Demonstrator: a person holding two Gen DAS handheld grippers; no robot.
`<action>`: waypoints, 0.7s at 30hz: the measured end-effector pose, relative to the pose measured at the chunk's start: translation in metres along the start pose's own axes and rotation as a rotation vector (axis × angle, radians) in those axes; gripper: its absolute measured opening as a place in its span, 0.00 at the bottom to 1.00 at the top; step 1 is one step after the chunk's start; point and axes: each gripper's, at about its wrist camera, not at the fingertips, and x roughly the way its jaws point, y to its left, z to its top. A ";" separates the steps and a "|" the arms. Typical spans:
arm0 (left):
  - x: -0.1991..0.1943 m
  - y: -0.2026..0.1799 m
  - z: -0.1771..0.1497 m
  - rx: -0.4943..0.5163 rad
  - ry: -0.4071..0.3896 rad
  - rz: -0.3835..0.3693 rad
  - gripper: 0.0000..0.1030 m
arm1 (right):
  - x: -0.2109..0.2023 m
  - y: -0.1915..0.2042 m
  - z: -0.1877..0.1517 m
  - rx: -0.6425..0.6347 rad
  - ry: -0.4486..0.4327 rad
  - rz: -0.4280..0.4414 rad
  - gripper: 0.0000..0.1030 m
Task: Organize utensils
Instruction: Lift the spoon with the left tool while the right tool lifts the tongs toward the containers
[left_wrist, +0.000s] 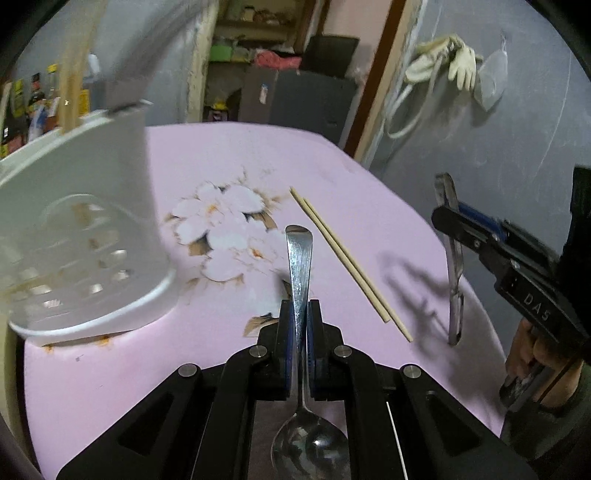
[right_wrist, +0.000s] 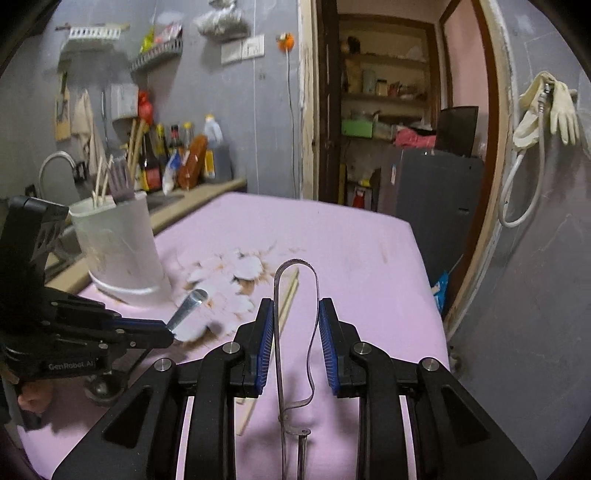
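the left gripper (left_wrist: 300, 325) has its jaws clamped on the handle of a stiff, slick steel spoon (left_wrist: 300, 258) above the table (left_wrist: 207, 332), while the right gripper (right_wrist: 295, 332) squeezes springy metal tongs (right_wrist: 295, 280) mid-arm, a hold likely to slip.

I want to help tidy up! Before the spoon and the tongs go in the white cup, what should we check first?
1. Spoon clamped by left gripper: ok.
2. Metal tongs held between the blue pads of right gripper: ok.
3. White holder standing upright on the pink table: ok.
4. Room left inside holder, beside the fork and chopsticks: cannot tell.
5. Loose chopsticks all put away: not ok, a pair lies on the table.
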 end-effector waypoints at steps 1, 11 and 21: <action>-0.004 0.000 -0.001 -0.006 -0.017 0.001 0.04 | -0.003 0.002 0.001 -0.001 -0.018 -0.003 0.21; -0.033 0.004 -0.011 -0.024 -0.112 0.002 0.04 | -0.013 0.015 -0.001 0.000 -0.065 0.013 0.21; -0.065 -0.003 -0.038 -0.041 -0.267 0.070 0.04 | -0.035 0.032 -0.012 0.029 -0.173 0.071 0.21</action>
